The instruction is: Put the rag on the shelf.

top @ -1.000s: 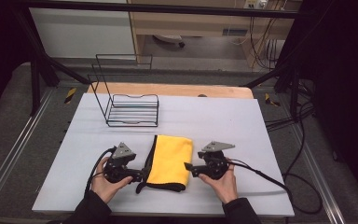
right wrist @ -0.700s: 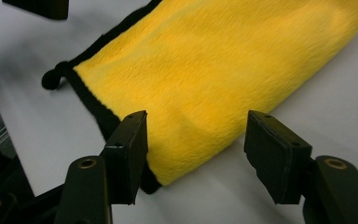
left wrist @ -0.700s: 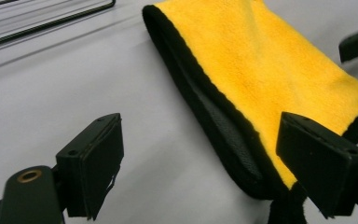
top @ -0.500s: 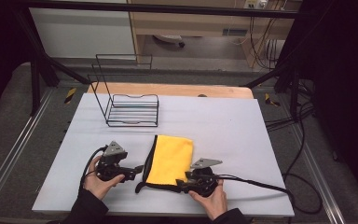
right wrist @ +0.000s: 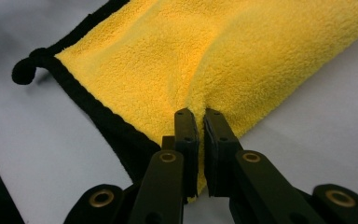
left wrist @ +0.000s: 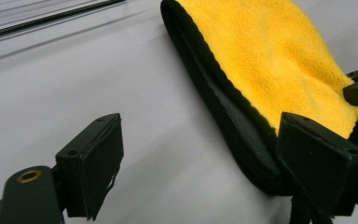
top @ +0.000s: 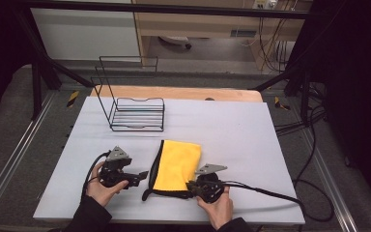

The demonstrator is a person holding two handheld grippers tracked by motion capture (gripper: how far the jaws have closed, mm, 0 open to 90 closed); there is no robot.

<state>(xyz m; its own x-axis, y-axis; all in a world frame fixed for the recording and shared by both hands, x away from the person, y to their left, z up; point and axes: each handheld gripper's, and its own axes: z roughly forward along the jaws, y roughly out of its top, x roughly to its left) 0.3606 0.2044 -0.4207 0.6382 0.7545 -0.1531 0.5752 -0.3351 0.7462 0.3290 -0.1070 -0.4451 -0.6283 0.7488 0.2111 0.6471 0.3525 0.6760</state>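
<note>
A folded yellow cloth (top: 176, 164) with black trim lies on the white table (top: 246, 135) near its front edge. My right gripper (top: 189, 186) is at the cloth's near right corner. Its jaws have just been closing and now pinch a raised fold of the cloth (right wrist: 205, 56); in the right gripper view the right gripper (right wrist: 200, 126) has yellow pile squeezed between its pads. My left gripper (top: 142, 175) stands open just left of the cloth's black edge, a little wider than a second ago. In the left gripper view the left gripper (left wrist: 214, 158) has bare table and the cloth (left wrist: 270, 56) edge between its jaws.
A black wire rack (top: 135, 113) stands at the back left of the table. A wooden board (top: 174, 93) runs along the far edge. The right gripper's cable (top: 270, 193) trails off to the right across the table.
The right hand has come nearer and slightly left, to the cloth's near right corner, and its jaws have shut on a fold there. The left hand has barely moved.
</note>
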